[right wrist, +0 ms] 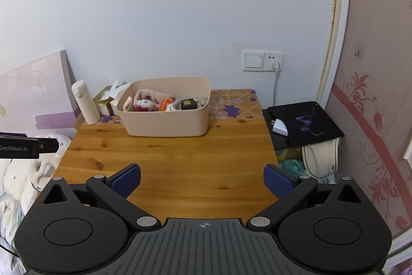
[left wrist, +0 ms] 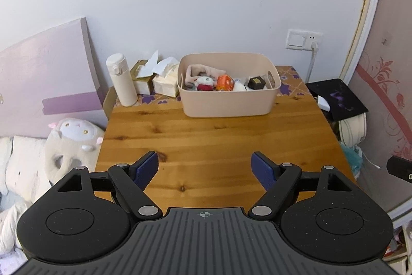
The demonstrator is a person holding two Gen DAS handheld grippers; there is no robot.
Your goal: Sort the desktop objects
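The pink bin at the back of the worktop is filled with small things, among them a soft toy and a dark little box; these are judged light, the toy yielding, the box stiff and best pinched across its flat sides. Both the left tongs and right tongs are held spread and empty above the bare near boards, well apart from the bin.

light: even, soft, indoor | shadows: faint | focus: sharp | edges: strong fisheye bending; dark corners
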